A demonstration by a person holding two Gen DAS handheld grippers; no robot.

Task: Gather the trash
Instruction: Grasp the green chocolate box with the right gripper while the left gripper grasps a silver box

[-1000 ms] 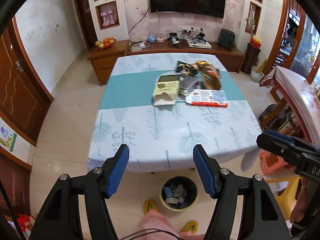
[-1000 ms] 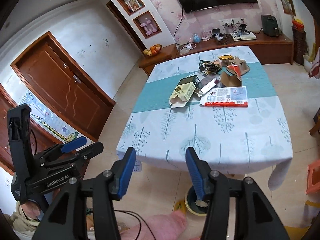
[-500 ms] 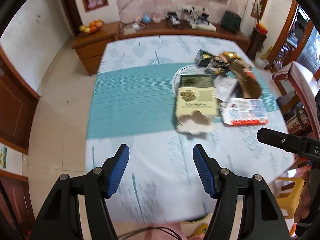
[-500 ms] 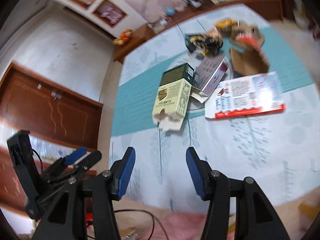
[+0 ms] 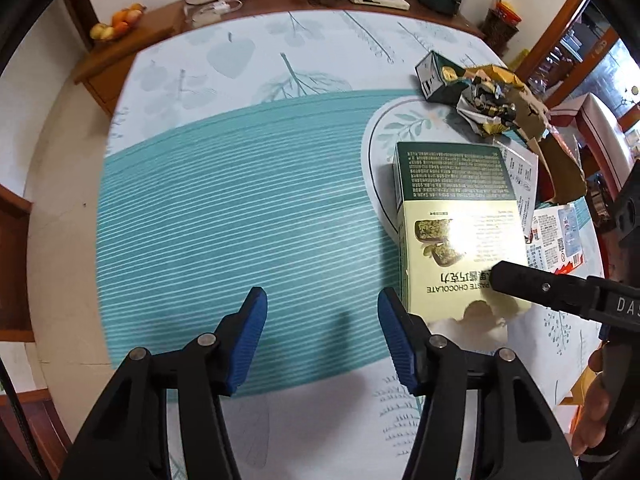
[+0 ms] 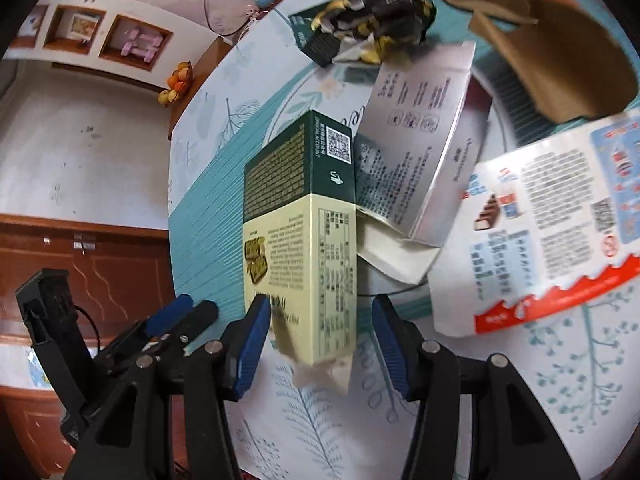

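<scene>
Both grippers have dropped from the table's near edge, where a bin showed on the floor, to just above the tablecloth [image 5: 224, 208]; we now see the trash close up.

We count one green-and-cream chocolate box [image 6: 308, 240], lying on the teal band beside a round plate [image 5: 374, 148]; its torn flap end points toward us. In the right wrist view it sits between the open jaws of the right gripper [image 6: 320, 320], the left pad at its top face, the right pad clear of it; we cannot tell whether the left pad touches. The left gripper [image 5: 322, 320] hangs over bare teal cloth at 9 o'clock from the box, nothing between its fingers; its jaws have just been closing a little and stand apart.

Outward from the box: one silver carton [image 6: 424, 132] at 1 o'clock, propped open; one flattened red, white and blue wrapper box [image 6: 552, 220] at 3 o'clock; one brown torn cardboard piece [image 6: 560, 52] and one crumpled black-and-gold foil wrapper [image 6: 376, 16] at 12 to 1 o'clock, with one small dark green carton [image 5: 436, 80] beside the foil.

The brown cardboard is cut off by the lens rim, and the foil heap is too crumpled to count its pieces. A hand [image 5: 596, 412] shows partly at the left view's edge.
</scene>
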